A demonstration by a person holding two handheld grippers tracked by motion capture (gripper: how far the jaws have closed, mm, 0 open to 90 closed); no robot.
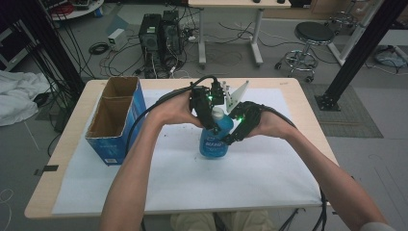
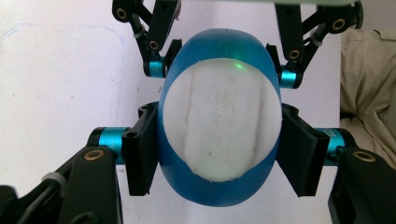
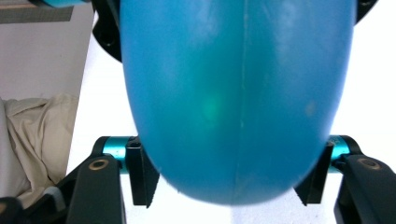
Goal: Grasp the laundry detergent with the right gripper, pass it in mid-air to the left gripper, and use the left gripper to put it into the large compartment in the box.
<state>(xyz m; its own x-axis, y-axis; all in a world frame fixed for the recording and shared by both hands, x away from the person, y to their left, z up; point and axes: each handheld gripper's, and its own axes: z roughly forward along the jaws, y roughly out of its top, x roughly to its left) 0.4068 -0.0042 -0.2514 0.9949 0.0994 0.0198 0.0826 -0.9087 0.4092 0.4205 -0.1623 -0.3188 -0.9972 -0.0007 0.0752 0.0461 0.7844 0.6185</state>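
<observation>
Blue bottle (image 1: 214, 137) stands on the tabletop (image 1: 72, 144) right of the box (image 1: 115, 120), which looks empty; left hand-held gripper (image 1: 204, 107) is clamped on its top, right hand-held gripper (image 1: 234, 131) loosely around its body, so it could tip.

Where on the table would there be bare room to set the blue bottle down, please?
The white mat lies bare along its near edge, between the forearms, and at its right, toward the table's right edge. The left is crowded: the open blue cardboard box stands there. The middle is taken by the blue bottle, with the left gripper and right gripper around it.
</observation>
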